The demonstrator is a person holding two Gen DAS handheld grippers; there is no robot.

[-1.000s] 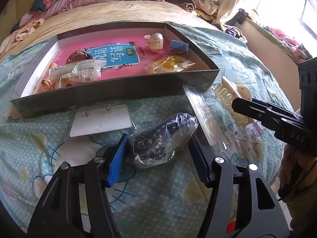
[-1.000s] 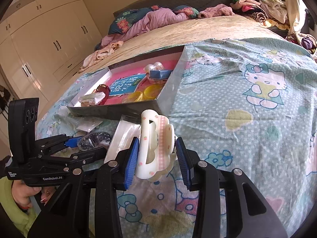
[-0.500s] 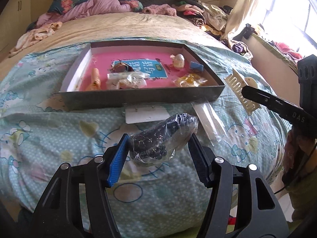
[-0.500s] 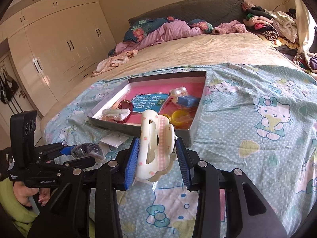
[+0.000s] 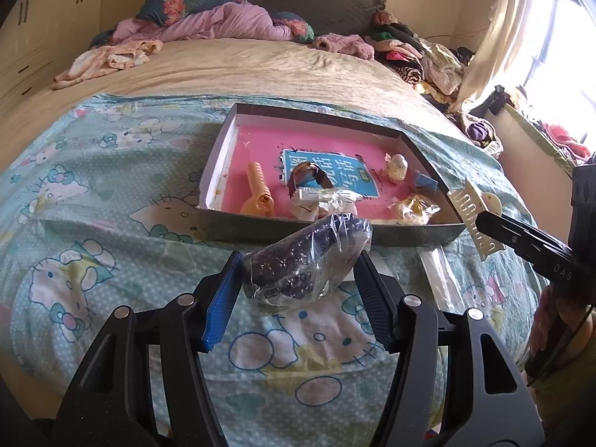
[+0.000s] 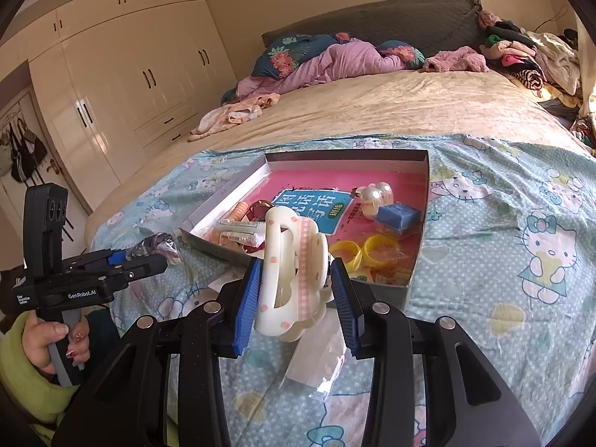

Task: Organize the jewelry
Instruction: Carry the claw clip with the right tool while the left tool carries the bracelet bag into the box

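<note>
My left gripper [image 5: 298, 279] is shut on a clear plastic bag of dark beads [image 5: 309, 257], held above the bed in front of the box. My right gripper [image 6: 294, 283] is shut on a cream hair claw clip [image 6: 290, 272] with a pink checked strip; it also shows in the left wrist view [image 5: 473, 216]. The shallow box with a pink floor [image 5: 260, 138] lies on the bed. It holds an orange clip [image 5: 257, 186], a brown ring [image 5: 309, 175], a pearl piece [image 6: 376, 197], a blue block [image 6: 398, 216] and yellow bangles [image 6: 361, 253].
A Hello Kitty sheet [image 6: 521, 242] covers the near bed. Flat clear packets [image 6: 320, 357] lie on it before the box. Clothes are piled by the pillows [image 5: 223, 22] and at the right [image 5: 428, 56]. Wardrobes [image 6: 130, 74] stand to the left.
Both grippers have risen and pulled back from the bed with their loads still held. The box now looks farther and lower in both views.
</note>
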